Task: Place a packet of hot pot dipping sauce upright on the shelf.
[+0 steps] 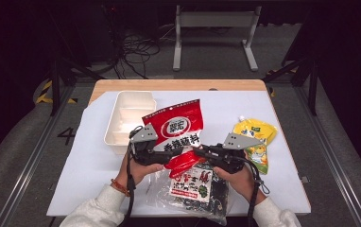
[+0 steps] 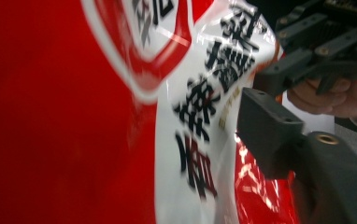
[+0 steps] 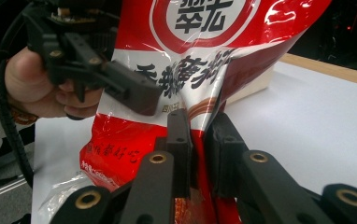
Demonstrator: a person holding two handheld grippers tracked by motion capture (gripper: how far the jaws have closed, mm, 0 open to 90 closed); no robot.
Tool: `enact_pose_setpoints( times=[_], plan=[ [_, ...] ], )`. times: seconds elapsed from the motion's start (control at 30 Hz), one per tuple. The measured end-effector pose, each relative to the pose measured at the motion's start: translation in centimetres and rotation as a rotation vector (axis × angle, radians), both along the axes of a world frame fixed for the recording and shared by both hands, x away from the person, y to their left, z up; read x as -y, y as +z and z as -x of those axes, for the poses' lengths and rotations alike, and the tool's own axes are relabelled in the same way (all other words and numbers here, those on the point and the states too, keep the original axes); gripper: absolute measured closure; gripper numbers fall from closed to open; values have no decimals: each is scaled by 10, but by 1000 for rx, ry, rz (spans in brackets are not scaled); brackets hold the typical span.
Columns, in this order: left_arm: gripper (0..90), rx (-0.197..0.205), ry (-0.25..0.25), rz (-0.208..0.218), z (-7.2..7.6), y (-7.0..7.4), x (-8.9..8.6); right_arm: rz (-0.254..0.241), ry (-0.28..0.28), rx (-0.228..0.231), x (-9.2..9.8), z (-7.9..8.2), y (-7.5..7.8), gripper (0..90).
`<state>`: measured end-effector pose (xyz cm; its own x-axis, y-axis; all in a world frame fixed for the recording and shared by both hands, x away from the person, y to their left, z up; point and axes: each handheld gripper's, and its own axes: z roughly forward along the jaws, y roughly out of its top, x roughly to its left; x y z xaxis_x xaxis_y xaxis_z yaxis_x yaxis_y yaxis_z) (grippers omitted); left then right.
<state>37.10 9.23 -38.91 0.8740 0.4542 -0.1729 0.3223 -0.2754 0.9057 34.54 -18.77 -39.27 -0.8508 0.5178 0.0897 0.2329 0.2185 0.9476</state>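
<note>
Beside the glossy red and white plastic snack bag (image 1: 176, 130), a white divided plastic tray (image 1: 126, 116) sits to its left and a yellow spouted pouch (image 1: 256, 137) to its right on the white-covered worktop (image 1: 84, 165). A clear packet of dark seaweed (image 1: 195, 189) lies under it. The bag is lifted above the worktop. The right hand-held gripper (image 3: 200, 135) is clamped on its lower edge; the left hand-held gripper (image 1: 171, 152) touches its left side, but I cannot tell whether it grips.

The red-and-white snack bag (image 1: 177, 135), glossy and printed with black characters, was held upright and tilted above the desk's near edge, over a clear packet (image 1: 195, 189) lying flat there.
</note>
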Motion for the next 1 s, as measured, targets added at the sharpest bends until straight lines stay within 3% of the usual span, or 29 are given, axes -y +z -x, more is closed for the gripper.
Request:
enact_pose_setpoints(
  times=[0.03,0.07,0.27,0.37,0.47,0.5,0.63,0.77,1.0],
  plan=[
    [575,6,-13,8,0,0,-1,2,4,1,-1,1,0,803],
    [628,16,-17,10,0,1,-1,3,1,3,-2,1,0,803],
    [857,87,-41,11,4,6,-7,1,-17,-16,-5,0,-2,788],
    [868,109,-47,-5,6,8,-8,7,-21,-17,-7,1,-3,778],
    [876,125,-53,-36,7,10,-9,16,-20,-31,-11,0,-2,690],
    [877,129,-53,-40,8,10,-10,26,-22,-37,-11,0,-3,628],
    [878,140,-56,-38,8,13,-15,52,-36,-50,-9,1,-2,520],
    [878,147,-53,-42,7,14,-18,91,-67,-55,0,4,-2,402],
    [878,161,-58,-52,8,16,-23,156,-117,-54,25,14,-4,322]
  ],
)
